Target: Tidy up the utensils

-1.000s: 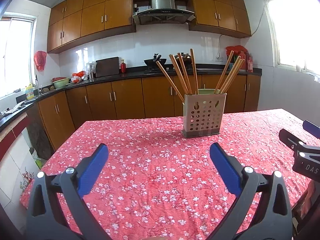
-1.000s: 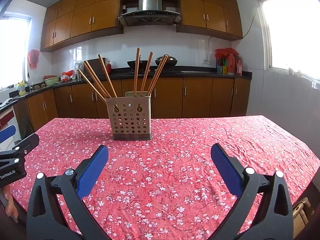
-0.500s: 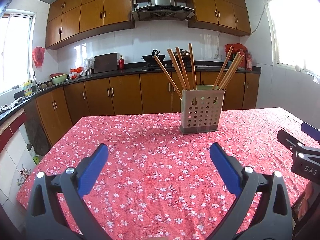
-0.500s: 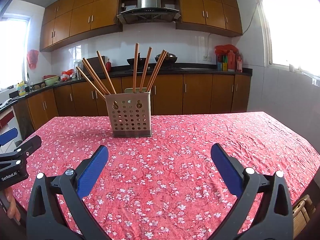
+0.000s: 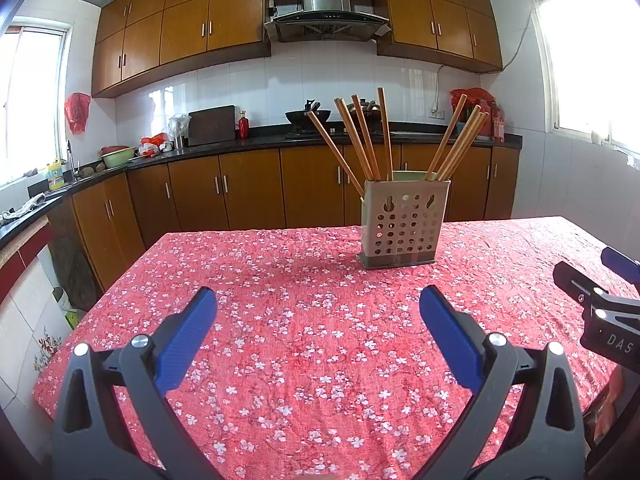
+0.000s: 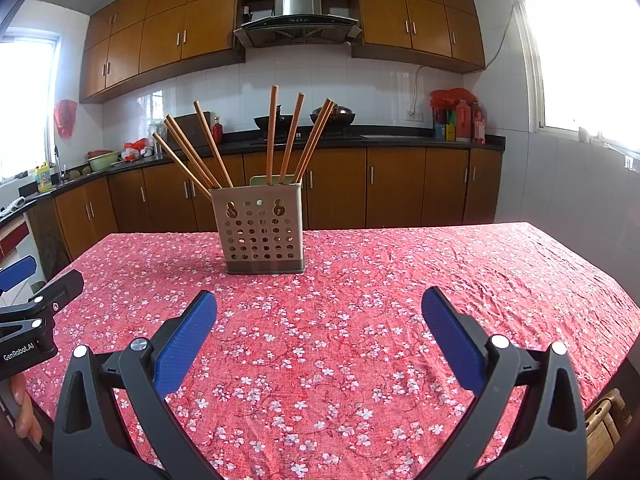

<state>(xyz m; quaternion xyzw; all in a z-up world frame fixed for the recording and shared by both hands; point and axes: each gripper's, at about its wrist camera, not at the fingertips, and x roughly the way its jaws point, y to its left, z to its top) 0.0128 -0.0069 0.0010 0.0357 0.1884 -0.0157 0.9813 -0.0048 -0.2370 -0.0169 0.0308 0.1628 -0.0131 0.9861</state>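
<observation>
A beige perforated utensil holder (image 5: 403, 224) stands upright on the red floral tablecloth (image 5: 304, 320), with several wooden chopsticks (image 5: 360, 140) fanned out of its top. It also shows in the right wrist view (image 6: 260, 228) with its chopsticks (image 6: 276, 132). My left gripper (image 5: 318, 312) is open and empty, well short of the holder. My right gripper (image 6: 319, 312) is open and empty, also short of the holder. Each gripper shows at the edge of the other's view: the right one (image 5: 600, 304), the left one (image 6: 28, 312).
The table's left edge (image 5: 100, 300) drops to a tiled floor. Wooden kitchen cabinets (image 5: 248, 188) and a dark counter with pots and bottles run behind the table. A white wall with a window (image 6: 576, 60) is on the right.
Both views have tilted up and pulled back slightly, so the holder sits a little higher and smaller. Both grippers stay open and empty.
</observation>
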